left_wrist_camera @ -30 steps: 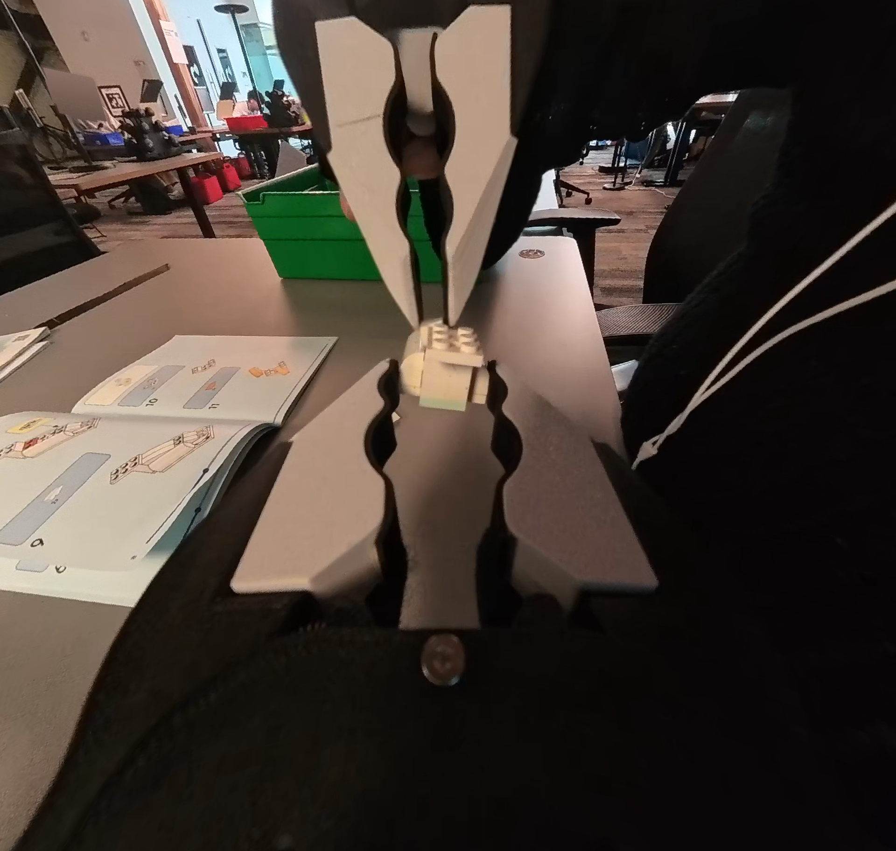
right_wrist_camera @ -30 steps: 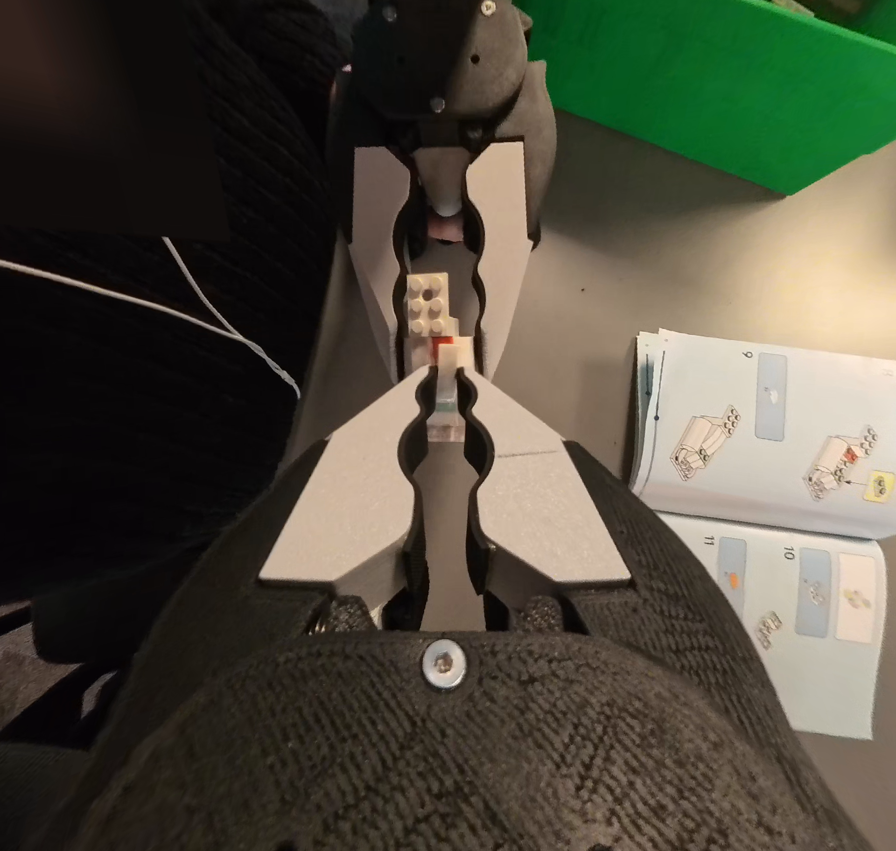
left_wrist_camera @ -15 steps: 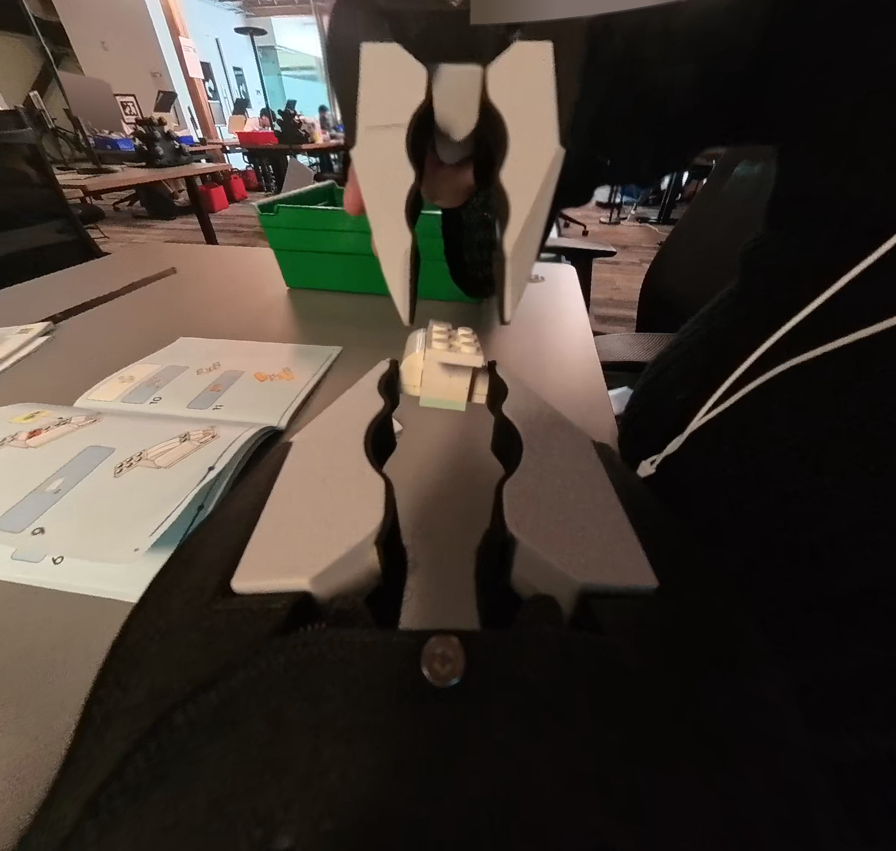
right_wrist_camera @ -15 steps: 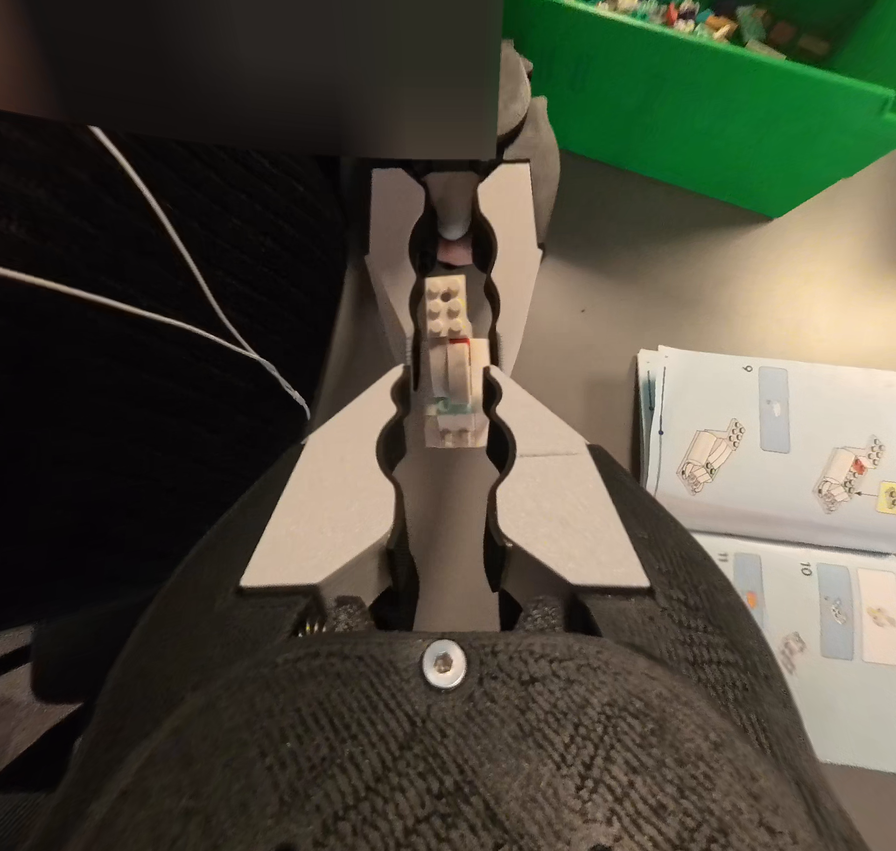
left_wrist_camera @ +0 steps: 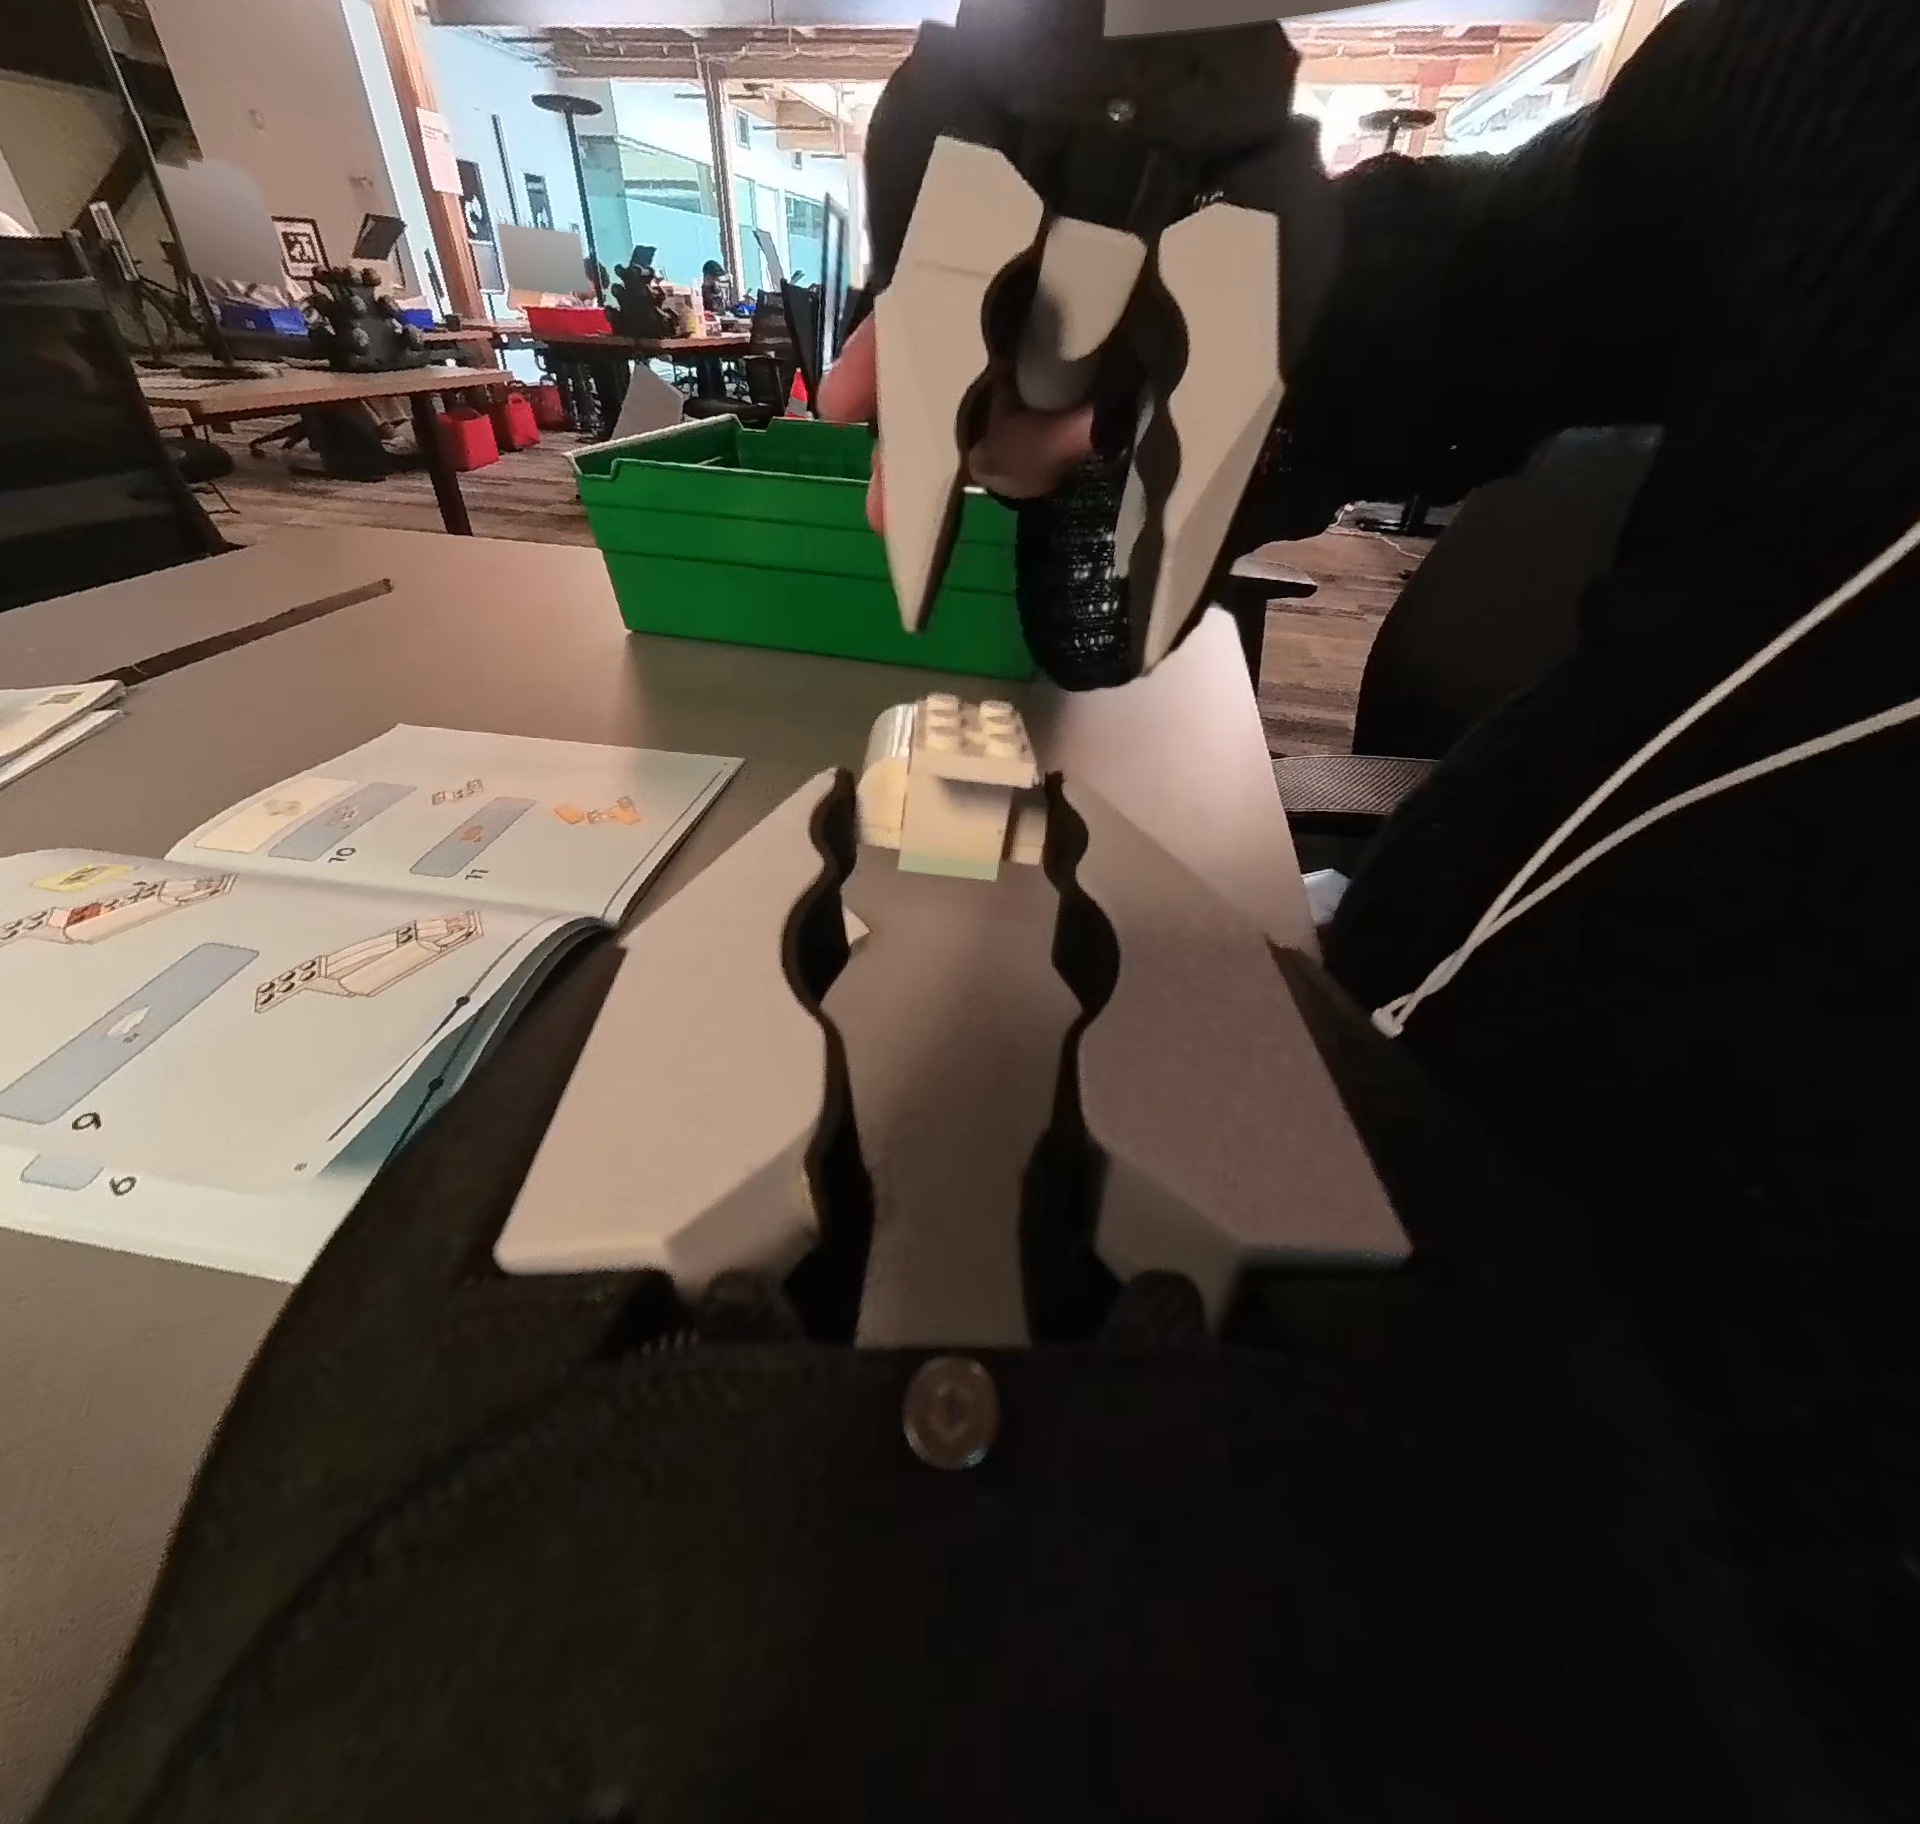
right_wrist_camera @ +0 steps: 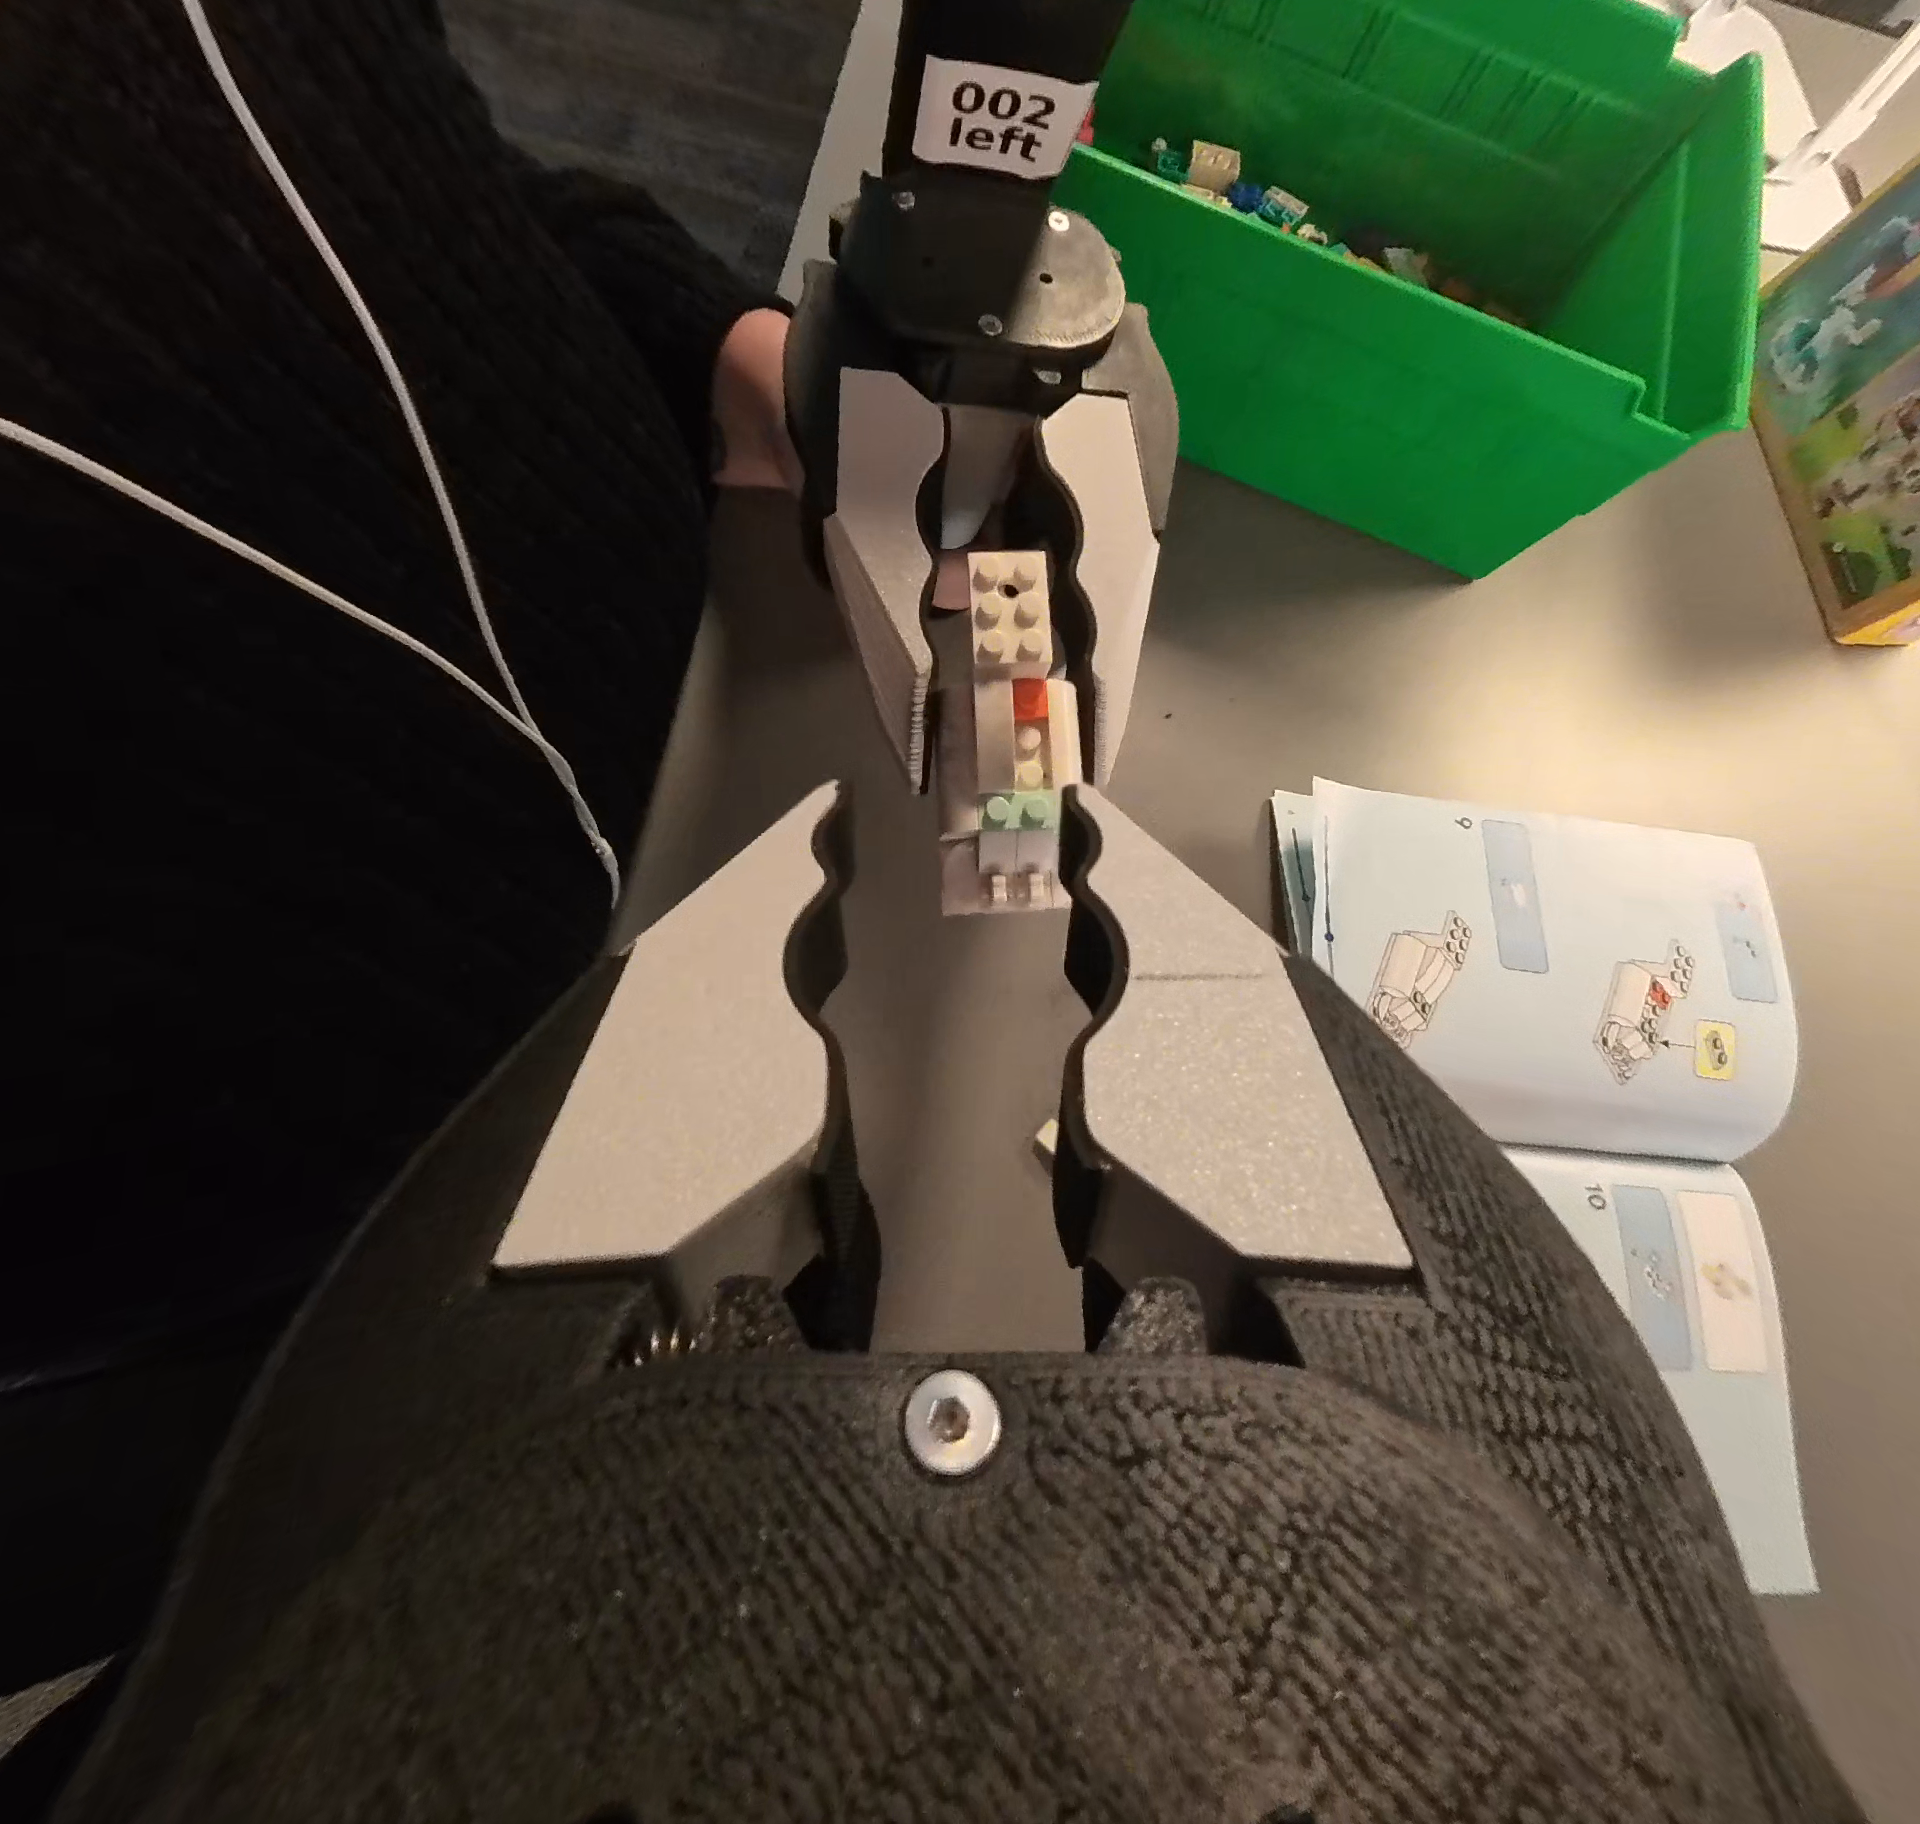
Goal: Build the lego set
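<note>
My left gripper [left_wrist_camera: 943,787] is shut on a small white lego assembly [left_wrist_camera: 951,798] and holds it above the grey table. In the right wrist view the assembly [right_wrist_camera: 1013,735] shows a studded white plate, a red piece, a pale green piece and a white end piece. The left gripper [right_wrist_camera: 1003,772] holds it from the far side. My right gripper [right_wrist_camera: 954,803] is open and empty, its fingertips either side of the assembly's near end. In the left wrist view the right gripper [left_wrist_camera: 1039,631] hangs open above the assembly, apart from it.
A green bin [right_wrist_camera: 1351,403] of loose bricks stands behind on the table, also in the left wrist view [left_wrist_camera: 790,569]. An open instruction booklet [left_wrist_camera: 312,943] lies to the left. A set box [right_wrist_camera: 1849,403] stands beside the bin. A small white piece [right_wrist_camera: 1044,1140] lies on the table.
My right gripper was shut on a small white piece pressed onto the assembly. It has opened and lifted away, leaving the piece on the assembly. The left gripper keeps its hold.
</note>
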Motion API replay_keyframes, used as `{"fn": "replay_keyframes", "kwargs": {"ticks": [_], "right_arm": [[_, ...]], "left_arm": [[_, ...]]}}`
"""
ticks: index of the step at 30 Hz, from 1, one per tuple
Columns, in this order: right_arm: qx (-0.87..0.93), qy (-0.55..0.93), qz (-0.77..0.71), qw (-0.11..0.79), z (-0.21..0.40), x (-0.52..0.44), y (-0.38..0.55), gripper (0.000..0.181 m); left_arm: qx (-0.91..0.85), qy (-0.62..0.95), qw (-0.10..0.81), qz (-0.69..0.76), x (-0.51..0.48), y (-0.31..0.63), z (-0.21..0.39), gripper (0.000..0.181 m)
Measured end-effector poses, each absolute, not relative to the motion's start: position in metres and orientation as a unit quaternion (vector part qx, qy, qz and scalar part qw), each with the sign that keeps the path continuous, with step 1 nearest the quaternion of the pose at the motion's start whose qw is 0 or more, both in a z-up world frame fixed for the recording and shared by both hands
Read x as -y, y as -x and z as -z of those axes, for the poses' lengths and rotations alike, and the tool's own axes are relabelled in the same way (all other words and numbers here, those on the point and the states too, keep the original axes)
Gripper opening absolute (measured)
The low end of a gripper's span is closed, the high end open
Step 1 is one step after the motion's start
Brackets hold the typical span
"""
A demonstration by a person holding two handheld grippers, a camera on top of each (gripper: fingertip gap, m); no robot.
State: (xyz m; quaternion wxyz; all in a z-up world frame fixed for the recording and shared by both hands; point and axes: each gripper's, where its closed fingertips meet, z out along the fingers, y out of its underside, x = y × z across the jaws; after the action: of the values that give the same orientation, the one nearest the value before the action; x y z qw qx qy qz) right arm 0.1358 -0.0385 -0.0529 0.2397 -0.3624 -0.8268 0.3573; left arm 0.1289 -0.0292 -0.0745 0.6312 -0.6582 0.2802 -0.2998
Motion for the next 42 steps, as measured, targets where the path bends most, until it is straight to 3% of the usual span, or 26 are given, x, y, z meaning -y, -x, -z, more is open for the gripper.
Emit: {"fn": "replay_keyframes", "kwargs": {"ticks": [10, 18, 25, 32, 36, 42], "right_arm": [[0.763, 0.516, -0.303, 0.245, 0.103, -0.038, -0.126, 0.023], [0.785, 0.493, -0.305, 0.219, 0.149, -0.042, -0.096, 0.022], [0.743, 0.561, -0.346, 0.116, 0.169, -0.034, -0.086, 0.02], [0.744, 0.574, -0.305, 0.153, 0.178, -0.028, -0.074, 0.023], [0.766, 0.554, -0.246, 0.213, 0.18, -0.036, -0.068, 0.006], [0.751, 0.573, -0.264, 0.197, 0.179, -0.034, -0.068, 0.023]], "left_arm": [[-0.337, 0.678, 0.585, 0.291, 0.038, -0.146, 0.096, 0.035], [-0.329, 0.68, 0.58, 0.304, 0.039, -0.144, 0.096, 0.035], [-0.332, 0.684, 0.577, 0.298, 0.039, -0.145, 0.098, 0.035], [-0.333, 0.684, 0.578, 0.295, 0.039, -0.145, 0.098, 0.035], [-0.332, 0.685, 0.578, 0.294, 0.039, -0.144, 0.099, 0.035], [-0.331, 0.685, 0.578, 0.294, 0.039, -0.144, 0.098, 0.035]]}}
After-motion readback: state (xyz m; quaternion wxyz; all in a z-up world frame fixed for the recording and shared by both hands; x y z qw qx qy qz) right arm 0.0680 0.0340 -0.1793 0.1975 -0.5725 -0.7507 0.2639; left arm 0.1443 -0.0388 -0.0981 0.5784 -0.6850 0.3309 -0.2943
